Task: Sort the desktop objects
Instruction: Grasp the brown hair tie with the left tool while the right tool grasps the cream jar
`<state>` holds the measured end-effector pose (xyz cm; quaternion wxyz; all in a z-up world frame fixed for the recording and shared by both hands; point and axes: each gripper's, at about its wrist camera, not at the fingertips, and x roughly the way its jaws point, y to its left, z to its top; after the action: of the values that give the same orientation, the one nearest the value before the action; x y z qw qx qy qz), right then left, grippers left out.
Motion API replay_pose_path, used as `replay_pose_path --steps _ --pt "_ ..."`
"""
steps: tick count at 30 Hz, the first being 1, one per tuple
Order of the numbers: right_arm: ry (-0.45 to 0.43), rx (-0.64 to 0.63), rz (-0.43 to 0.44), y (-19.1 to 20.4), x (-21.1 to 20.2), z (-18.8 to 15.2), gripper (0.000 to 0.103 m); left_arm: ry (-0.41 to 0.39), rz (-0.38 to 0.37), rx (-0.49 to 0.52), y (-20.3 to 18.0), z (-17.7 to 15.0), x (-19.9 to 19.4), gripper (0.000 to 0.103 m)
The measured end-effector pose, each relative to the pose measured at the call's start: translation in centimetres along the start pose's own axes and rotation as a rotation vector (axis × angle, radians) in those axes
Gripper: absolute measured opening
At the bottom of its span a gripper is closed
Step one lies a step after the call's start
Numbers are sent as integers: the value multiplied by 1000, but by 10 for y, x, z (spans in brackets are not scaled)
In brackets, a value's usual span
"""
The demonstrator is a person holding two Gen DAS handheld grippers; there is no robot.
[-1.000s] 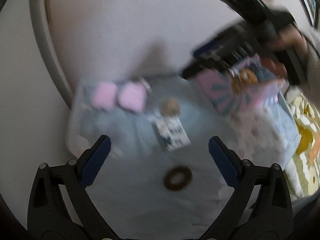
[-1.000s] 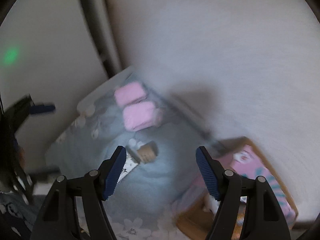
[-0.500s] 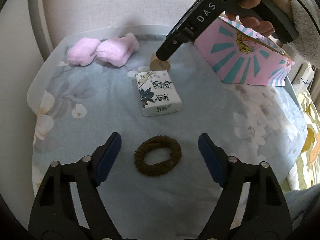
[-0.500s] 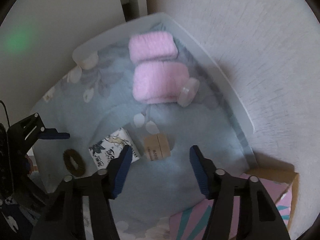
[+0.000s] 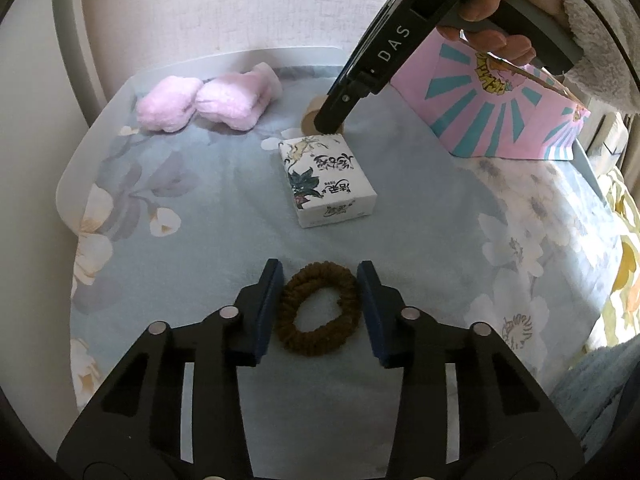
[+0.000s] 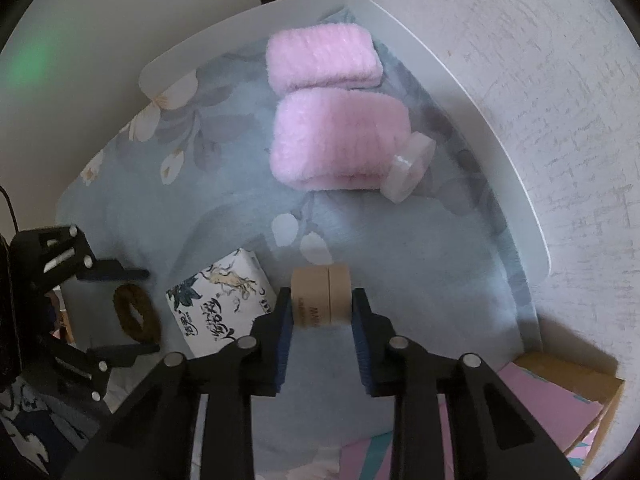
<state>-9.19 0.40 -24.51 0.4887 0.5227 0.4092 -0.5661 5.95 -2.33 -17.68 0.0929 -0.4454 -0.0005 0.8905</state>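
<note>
A brown hair scrunchie [image 5: 319, 309] lies on the floral blue cloth, and my left gripper [image 5: 320, 276] is shut on it, one pad touching each side. The scrunchie also shows in the right wrist view [image 6: 134, 312]. A tan round jar [image 6: 320, 295] lies on its side, and my right gripper [image 6: 321, 300] is shut on it. In the left wrist view the jar [image 5: 312, 109] is half hidden behind the right gripper's fingers. A white tissue pack [image 5: 326, 182] with ink drawings lies between the two objects, and it shows in the right wrist view [image 6: 218, 300].
Two pink fluffy pads [image 6: 332, 120] lie at the table's far corner with a pale round lid [image 6: 410, 174] leaning beside them. A pink box with teal rays [image 5: 492, 112] stands at the right. The white table rim [image 6: 512, 184] meets a textured wall.
Both grippers have moved down and closed. The left closed around the scrunchie. The right closed on the tan jar.
</note>
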Motion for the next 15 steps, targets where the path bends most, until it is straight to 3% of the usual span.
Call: replay_pose_path --steps 6,15 --pt "-18 12 -8 3 -3 -2 26 -2 -5 21 -1 -2 -4 22" --pt "-62 46 -20 11 -16 -7 26 -5 -17 6 2 2 -13 20"
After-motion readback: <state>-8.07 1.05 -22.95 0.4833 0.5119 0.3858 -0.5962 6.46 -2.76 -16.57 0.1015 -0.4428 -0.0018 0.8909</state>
